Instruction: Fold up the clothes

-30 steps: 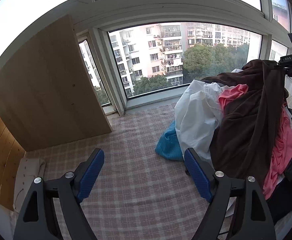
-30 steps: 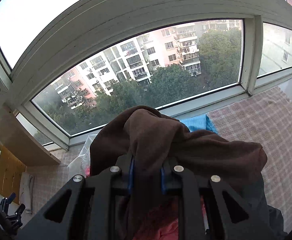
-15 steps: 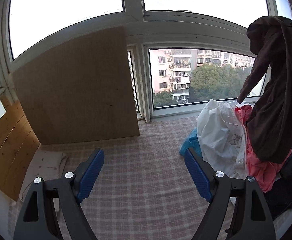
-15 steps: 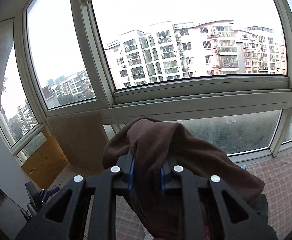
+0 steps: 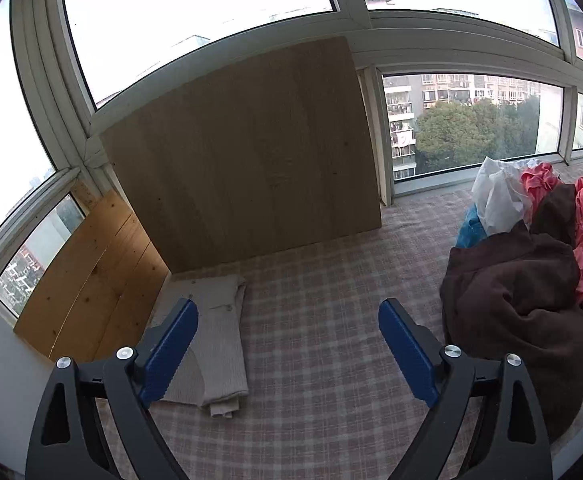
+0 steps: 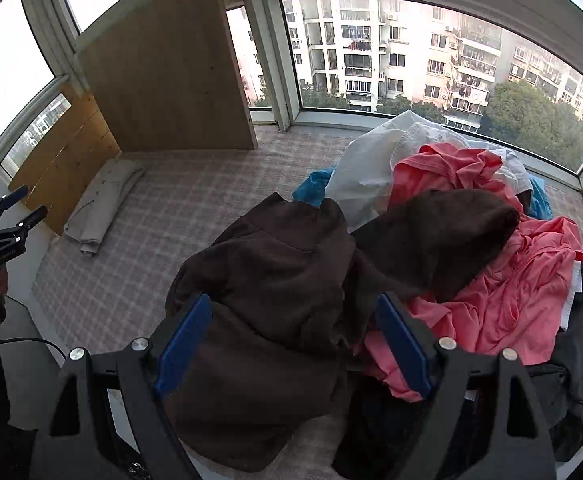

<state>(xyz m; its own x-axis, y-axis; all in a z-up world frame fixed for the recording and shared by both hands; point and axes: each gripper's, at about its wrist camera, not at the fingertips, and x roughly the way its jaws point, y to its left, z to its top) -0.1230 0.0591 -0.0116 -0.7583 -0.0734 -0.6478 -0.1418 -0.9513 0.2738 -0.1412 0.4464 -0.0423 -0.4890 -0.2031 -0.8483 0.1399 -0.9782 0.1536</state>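
Brown fleece garment (image 6: 275,320) lies crumpled on the pink-and-grey checked mat (image 6: 179,200), at the near edge of the mixed clothes pile (image 6: 471,200). Right gripper (image 6: 291,340) hangs over it, blue pads spread wide, nothing clamped; the fleece sits between and below the fingers. Left gripper (image 5: 287,344) also has fingers apart, empty, over bare mat; in its view the brown fleece is off to the right of the right pad (image 5: 407,352). Folded beige knit garment (image 5: 215,336) lies by the left pad, near the leaning wood panel (image 5: 243,152).
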